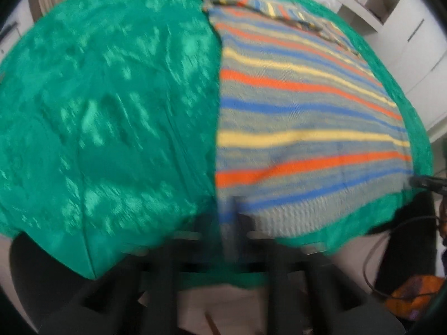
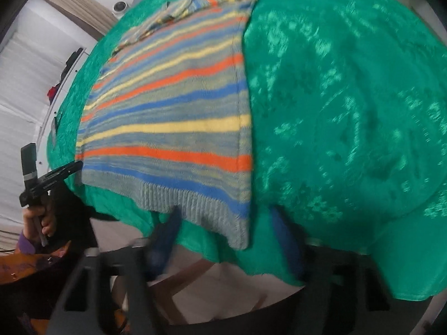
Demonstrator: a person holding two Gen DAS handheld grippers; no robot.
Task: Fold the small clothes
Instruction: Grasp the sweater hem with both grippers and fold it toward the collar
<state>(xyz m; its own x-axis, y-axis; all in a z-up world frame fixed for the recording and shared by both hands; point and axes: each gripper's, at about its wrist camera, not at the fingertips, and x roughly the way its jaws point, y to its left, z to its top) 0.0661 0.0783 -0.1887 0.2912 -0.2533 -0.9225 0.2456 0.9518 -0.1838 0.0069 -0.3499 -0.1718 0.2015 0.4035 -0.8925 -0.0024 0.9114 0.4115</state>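
Note:
A small striped knit sweater in grey, blue, orange and yellow lies flat on a green cloth-covered table. It also shows in the right wrist view, its ribbed hem at the near table edge. My left gripper is blurred, its fingers close together at the hem's near left corner; whether it pinches the hem is unclear. My right gripper is open, blue fingers on either side of the hem's right corner, which hangs over the edge. The left gripper also shows in the right wrist view.
The green cloth drapes over the table's front edge. White cabinets stand behind the table. A cable and an orange object lie low at the right. A hand holds the left tool.

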